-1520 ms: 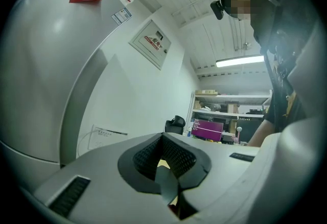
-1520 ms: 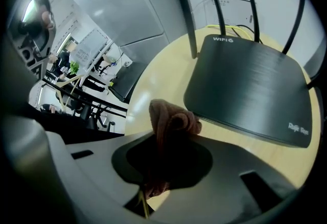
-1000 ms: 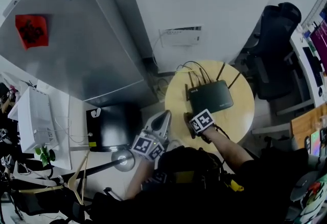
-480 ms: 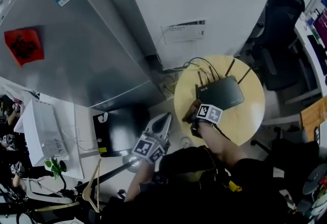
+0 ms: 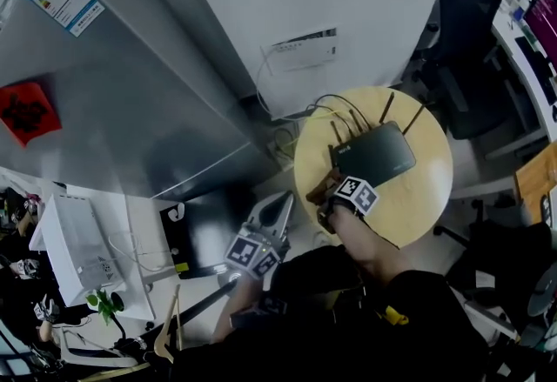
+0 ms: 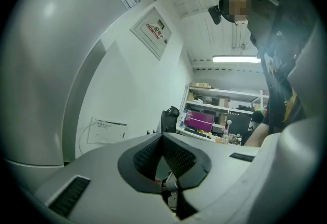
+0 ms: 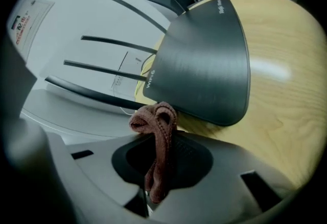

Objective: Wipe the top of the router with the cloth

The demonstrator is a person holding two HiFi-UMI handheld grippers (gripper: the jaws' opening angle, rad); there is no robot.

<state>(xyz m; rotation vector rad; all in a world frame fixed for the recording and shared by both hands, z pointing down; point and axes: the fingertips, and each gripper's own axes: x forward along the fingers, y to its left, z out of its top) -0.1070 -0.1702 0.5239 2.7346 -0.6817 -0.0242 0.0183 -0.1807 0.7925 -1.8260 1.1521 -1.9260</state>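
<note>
The router [image 7: 204,59] lies flat on the round worktop [image 7: 286,90], towards its wall side, with the antennas pointing away from you. In the head view its long axis runs left to right, rising slightly to the right. Your right hand-held gripper [image 7: 159,159] is at the near-left corner, so the whole top lies ahead of it and to its right.

The cloth [image 7: 156,131] is clamped between the right jaws. A bunched loop stands out past the tips, just at the router's near edge. Whether it touches the casing cannot be told.

Your left hand-held gripper [image 6: 163,139] has its jaws together on nothing. It is held off the worktop to the left, well apart from the router.

Judgement: the right is the working hand. The wipe calls for a forward, rightward sweep along the long axis, stopping short of the antennas. The cloth's small exposed bunch risks the jaw tips scraping the top.
</note>
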